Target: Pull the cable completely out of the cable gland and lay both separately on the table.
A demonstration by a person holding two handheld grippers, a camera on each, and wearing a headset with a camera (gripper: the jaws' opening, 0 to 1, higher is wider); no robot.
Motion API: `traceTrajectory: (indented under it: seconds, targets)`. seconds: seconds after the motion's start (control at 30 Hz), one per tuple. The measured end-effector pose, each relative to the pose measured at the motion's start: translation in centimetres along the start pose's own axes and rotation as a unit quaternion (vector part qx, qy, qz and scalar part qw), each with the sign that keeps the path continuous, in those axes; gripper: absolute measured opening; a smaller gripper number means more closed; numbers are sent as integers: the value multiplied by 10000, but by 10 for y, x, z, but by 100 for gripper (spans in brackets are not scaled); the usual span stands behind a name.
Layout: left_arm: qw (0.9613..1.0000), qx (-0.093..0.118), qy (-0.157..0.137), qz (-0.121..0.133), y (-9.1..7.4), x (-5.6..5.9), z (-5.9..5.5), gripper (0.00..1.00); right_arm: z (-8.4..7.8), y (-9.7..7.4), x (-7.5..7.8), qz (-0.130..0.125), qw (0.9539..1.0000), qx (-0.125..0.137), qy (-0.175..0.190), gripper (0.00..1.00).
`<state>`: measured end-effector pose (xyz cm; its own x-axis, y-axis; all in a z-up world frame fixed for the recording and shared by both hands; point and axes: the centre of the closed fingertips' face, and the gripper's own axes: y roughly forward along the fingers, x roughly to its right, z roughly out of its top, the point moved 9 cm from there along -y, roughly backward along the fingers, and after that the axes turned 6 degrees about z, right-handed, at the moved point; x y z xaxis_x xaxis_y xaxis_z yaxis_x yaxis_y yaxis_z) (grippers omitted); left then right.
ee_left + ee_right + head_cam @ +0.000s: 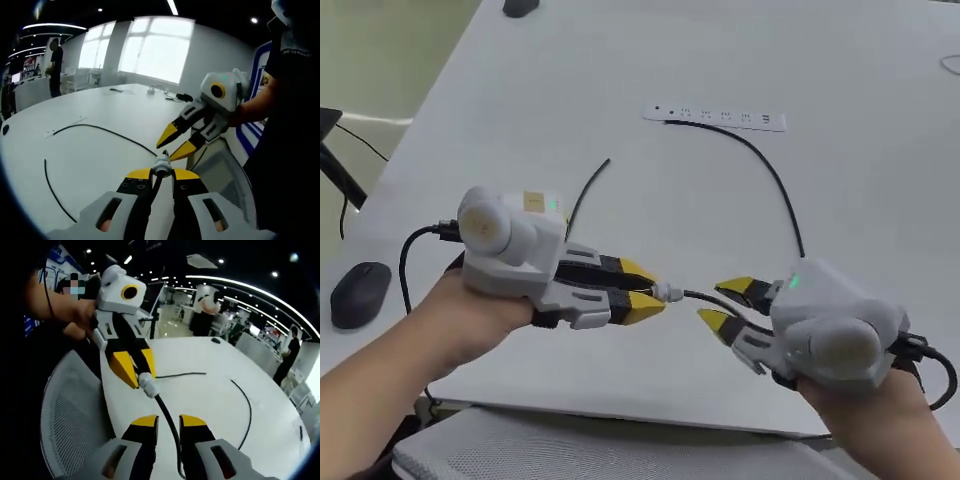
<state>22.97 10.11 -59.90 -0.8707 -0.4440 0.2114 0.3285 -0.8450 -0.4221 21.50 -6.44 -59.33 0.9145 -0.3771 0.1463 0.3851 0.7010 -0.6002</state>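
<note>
Clamping cable gland, left claw.

Left gripper jaws closed, right gripper jaws apart, tips facing.

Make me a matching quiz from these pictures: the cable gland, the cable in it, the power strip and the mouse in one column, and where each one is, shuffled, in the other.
Things:
1. cable gland
2. cable
3. power strip
4. mouse

Places:
A. near the left edge of the table
B. between the open jaws of the right gripper
C. clamped at the jaw tips of the left gripper
D. far back on the table, beyond both grippers

Pairs: 1-C, 2-B, 3-D, 4-A.
</note>
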Motion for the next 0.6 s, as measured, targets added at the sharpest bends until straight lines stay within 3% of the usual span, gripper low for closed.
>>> traceTrajectory:
  seconds: [0.2,0.5,0.6]
  targets:
    - [10000,-19,-3,8,-1,1,-1,15,10,7,-6,37,9985,-174,-522,5]
    - [10000,14,-27,25,-2,3,0,15,10,7,-7,45,9975,-166,-690,1]
    - [10000,-8,-35,15,-2,3,0,15,8,7,-7,68,9982,-157,-577,1]
